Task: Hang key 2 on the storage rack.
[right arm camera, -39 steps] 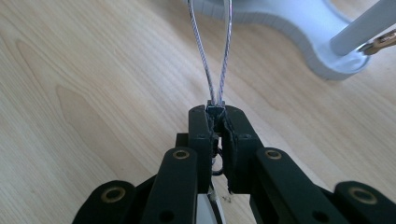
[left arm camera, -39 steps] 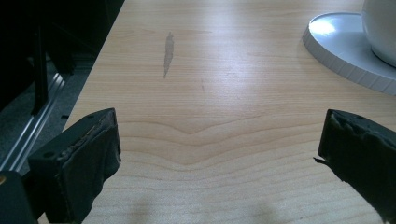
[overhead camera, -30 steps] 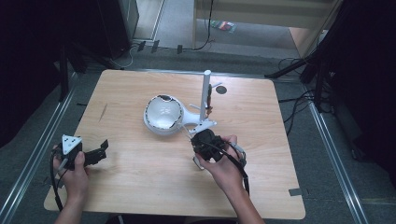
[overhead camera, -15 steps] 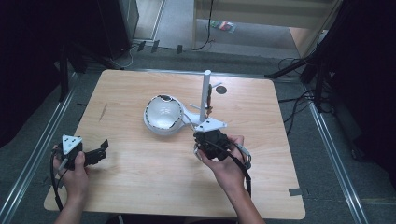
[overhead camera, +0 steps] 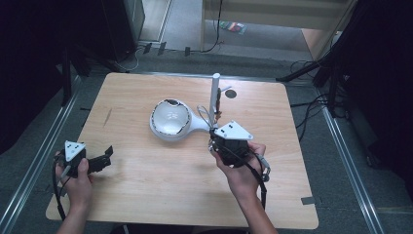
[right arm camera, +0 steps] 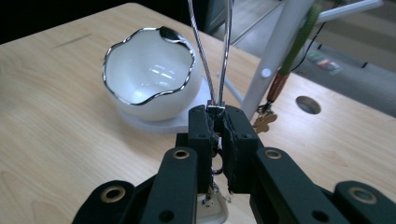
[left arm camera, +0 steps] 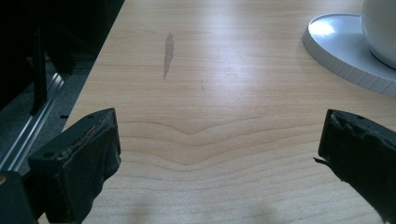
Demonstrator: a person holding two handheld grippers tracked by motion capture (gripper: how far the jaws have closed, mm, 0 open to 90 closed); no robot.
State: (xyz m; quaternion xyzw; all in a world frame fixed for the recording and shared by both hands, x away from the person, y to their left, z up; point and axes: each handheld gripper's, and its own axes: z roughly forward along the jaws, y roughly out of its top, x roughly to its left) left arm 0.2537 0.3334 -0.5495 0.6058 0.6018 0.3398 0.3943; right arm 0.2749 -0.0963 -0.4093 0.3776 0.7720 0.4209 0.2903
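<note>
A white bowl (overhead camera: 170,118) (right arm camera: 149,74) with a wavy silver rim stands on a white stand base (left arm camera: 336,46) mid-table. Beside it rises a white post (overhead camera: 215,92) (right arm camera: 275,51). From the post's arm hangs a green and brown strap with a gold charm (right arm camera: 264,122). My right gripper (overhead camera: 213,132) (right arm camera: 215,122) sits just in front of the post, shut on a thin silver chain (right arm camera: 205,56) whose two strands run up out of the right gripper view. My left gripper (overhead camera: 109,155) (left arm camera: 219,140) rests at the table's front left, open, with bare wood between its jaws.
The wooden table (overhead camera: 146,185) has a round cable hole (overhead camera: 231,93) (right arm camera: 308,104) behind the post and a dark scuff (left arm camera: 168,49) near its left edge. Metal rails (overhead camera: 39,161) run along both sides on the floor. Cables lie on the floor at the right.
My right gripper has risen and shifted slightly right toward the post, with the chain still in its jaws. The left gripper has stayed put.
</note>
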